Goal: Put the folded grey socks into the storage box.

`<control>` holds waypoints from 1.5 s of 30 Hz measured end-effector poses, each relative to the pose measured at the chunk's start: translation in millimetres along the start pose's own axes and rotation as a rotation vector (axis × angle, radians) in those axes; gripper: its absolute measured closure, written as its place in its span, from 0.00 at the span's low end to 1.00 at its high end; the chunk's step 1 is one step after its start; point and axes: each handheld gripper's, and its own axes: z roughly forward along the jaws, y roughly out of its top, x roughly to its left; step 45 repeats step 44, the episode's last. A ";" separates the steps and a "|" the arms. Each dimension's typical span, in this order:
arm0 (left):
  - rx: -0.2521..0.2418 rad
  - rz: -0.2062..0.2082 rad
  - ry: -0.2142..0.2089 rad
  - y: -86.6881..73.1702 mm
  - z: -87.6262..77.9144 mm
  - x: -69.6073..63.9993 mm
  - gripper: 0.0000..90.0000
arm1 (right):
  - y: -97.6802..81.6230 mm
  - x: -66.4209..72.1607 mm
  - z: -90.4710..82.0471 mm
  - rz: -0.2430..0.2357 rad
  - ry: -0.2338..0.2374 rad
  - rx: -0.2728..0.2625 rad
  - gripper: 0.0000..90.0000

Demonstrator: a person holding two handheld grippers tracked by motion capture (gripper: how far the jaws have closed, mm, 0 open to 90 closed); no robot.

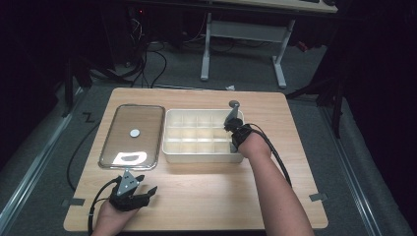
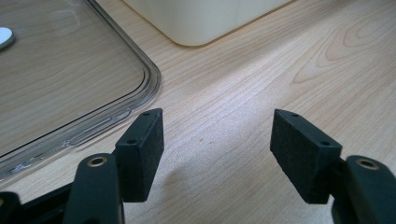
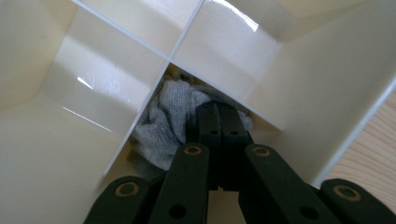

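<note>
A cream box [image 1: 196, 156] split into several compartments stands mid-table. My right gripper [image 1: 231, 127] reaches down into a compartment at its right end. In the right gripper view the jaws are shut [image 3: 218, 109], pinching a crumpled grey cloth [image 3: 163, 123] that lies in the corner against the divider walls [image 3: 140, 116]. My left gripper [image 1: 146, 183] rests low near the table's front left, open [image 2: 217, 140] with bare wood between its pads. Just ahead of it lies the corner of a clear plastic lid [image 2: 70, 84].
The clear lid [image 1: 123, 123] lies flat left of the box, with a small white disc [image 1: 134, 132] on it. The box's near corner [image 2: 201, 18] is ahead of my left gripper. Behind the table [image 1: 196, 206] are a desk frame [image 1: 243, 32] and floor cables.
</note>
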 end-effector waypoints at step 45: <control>-0.075 -0.113 -0.020 -1.2 -6.5 7.2 0.44 | -220.2 54.8 42.4 0.104 0.082 -0.917 0.39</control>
